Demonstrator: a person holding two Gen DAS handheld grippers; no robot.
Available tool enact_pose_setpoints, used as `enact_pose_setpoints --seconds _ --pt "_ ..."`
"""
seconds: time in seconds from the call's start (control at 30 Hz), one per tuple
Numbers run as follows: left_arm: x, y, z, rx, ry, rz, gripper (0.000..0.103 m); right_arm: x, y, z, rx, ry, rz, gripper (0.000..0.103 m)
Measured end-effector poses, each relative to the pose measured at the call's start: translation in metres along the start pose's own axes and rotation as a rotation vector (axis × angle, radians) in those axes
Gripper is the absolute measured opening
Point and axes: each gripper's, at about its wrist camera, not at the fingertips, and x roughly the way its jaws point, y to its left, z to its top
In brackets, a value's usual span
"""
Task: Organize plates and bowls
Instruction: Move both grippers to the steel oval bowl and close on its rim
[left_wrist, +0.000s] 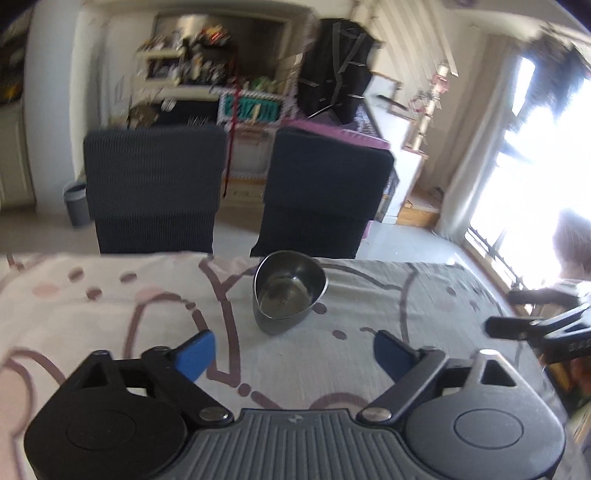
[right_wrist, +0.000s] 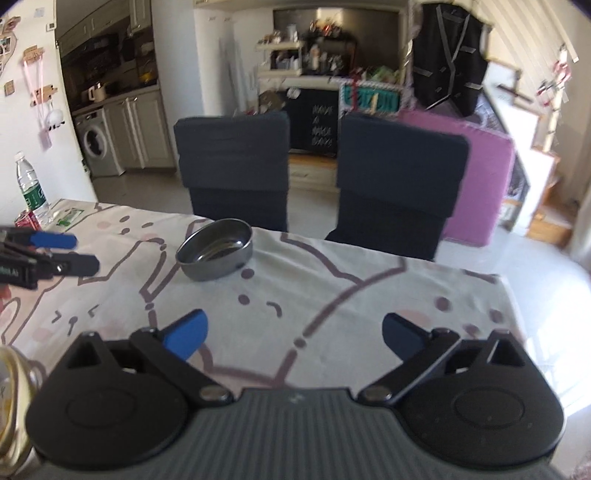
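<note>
Left wrist: left gripper (left_wrist: 293, 354) is hovering with jaws spread, empty, aiming at the steel bowl (left_wrist: 290, 291) sitting ahead on the tablecloth (left_wrist: 110, 314) | Right wrist: right gripper (right_wrist: 295, 338) is hanging spread and empty, the bowl (right_wrist: 215, 249) lying ahead-left, likely free for support.

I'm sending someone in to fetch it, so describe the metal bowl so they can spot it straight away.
Find the table under the pale cloth with mauve line drawings, with two dark fabric-covered chairs at its far edge. Near that edge, in front of the chairs, sits a small grey steel bowl, empty. It is the only dish on the open cloth; the clear plastic water bottle stands off at the corner.
</note>
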Motion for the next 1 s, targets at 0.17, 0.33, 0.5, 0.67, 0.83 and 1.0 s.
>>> enact_pose_setpoints --seconds 0.17,0.33,0.5,0.67,0.83,1.0 --pt "0.035 0.018 0.010 -0.140 0.021 0.006 0.083 0.061 -0.010 0.034 0.023 0.070 0.062 0.083" --pt "0.063 0.026 0.022 -0.190 0.024 0.038 0.082 0.102 -0.007 0.065 0.043 0.085 0.058 0.083" --pt "0.086 0.031 0.022 -0.222 0.073 0.066 0.075 0.137 0.017 0.075 0.062 0.122 0.083 0.082" --pt "0.096 0.040 0.018 -0.253 0.104 0.084 0.073 0.165 0.035 0.076 0.113 0.166 0.096 0.075" --pt "0.106 0.047 0.019 -0.270 0.112 0.084 0.068 0.188 0.044 0.076 0.196 0.186 0.085 0.064" --pt "0.118 0.051 0.021 -0.265 0.112 0.069 0.053 0.205 0.053 0.072 0.225 0.217 0.053 0.042"
